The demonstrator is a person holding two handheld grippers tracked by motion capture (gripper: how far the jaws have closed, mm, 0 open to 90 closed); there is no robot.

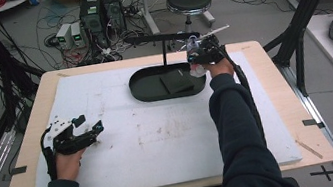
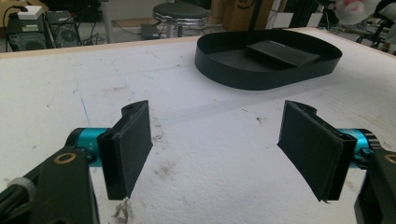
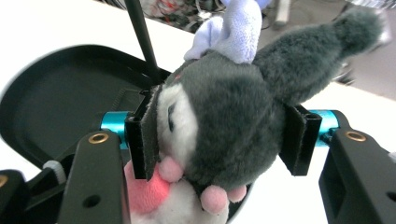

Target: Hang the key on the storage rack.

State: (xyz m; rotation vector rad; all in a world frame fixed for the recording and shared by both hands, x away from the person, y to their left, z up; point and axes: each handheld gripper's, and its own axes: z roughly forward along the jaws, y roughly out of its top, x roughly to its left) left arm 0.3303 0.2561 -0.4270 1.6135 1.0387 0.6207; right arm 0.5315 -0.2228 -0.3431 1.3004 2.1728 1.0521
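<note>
Right tongs (image 3: 219, 140) clench a plush toy (image 3: 224, 116), hiding its body; left tongs (image 2: 219, 149) gape.

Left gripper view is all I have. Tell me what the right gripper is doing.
Observer: The right gripper is shut on a grey plush toy.
Operator: Say where it holds it.
Observer: At the right end of the black tray, above its rim, in the high view.
Operator: Describe what stands behind the tray.
Observer: A thin black post rises at the tray's far edge and carries a horizontal bar.
</note>
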